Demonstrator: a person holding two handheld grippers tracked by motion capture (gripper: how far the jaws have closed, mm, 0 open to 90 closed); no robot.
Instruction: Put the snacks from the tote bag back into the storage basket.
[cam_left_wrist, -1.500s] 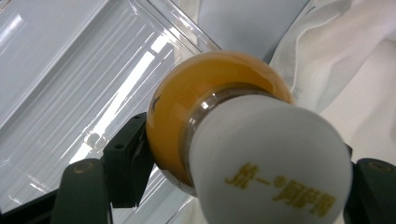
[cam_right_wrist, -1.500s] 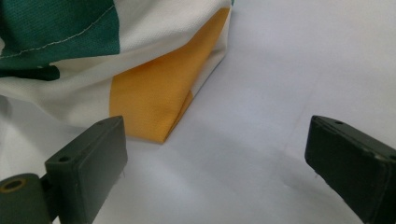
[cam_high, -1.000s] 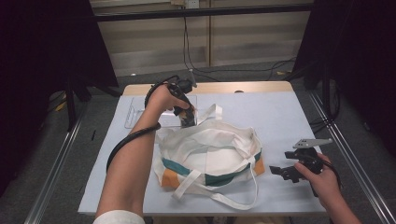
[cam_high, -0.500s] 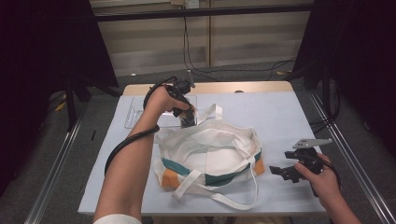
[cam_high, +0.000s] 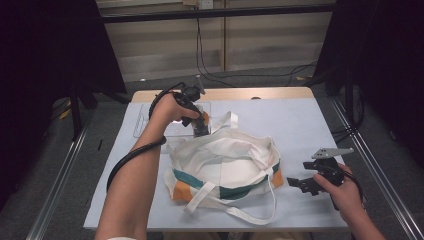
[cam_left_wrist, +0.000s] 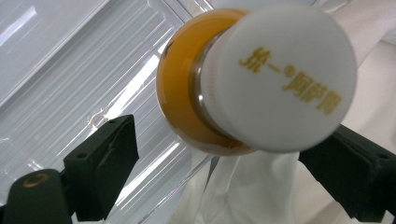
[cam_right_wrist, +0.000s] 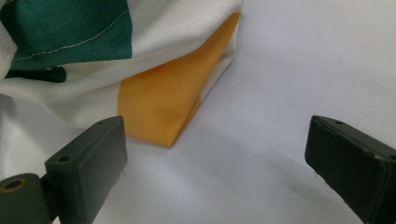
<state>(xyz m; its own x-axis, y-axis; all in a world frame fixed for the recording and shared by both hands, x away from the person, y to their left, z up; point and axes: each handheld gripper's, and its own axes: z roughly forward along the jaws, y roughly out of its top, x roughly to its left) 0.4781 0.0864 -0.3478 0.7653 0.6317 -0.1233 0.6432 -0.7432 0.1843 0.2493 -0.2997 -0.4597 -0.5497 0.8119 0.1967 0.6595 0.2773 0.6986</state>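
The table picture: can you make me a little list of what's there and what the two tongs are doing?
table: pale blue top
bag: white cloth tote with green and orange patches, mouth open, lying mid-table
tray: clear plastic, beyond the bag on the left
bottle: orange with a white cap, seen end-on between the left jaws, over the tray's edge and the bag
left tongs: at the bag's far rim, open, jaws apart from the bottle
right tongs: open, holding nothing, near the bag's orange corner

Black tongs (cam_high: 201, 127), screw-holed pads (cam_right_wrist: 88, 161); grey plate (cam_high: 332, 152); black cable (cam_high: 131, 159).
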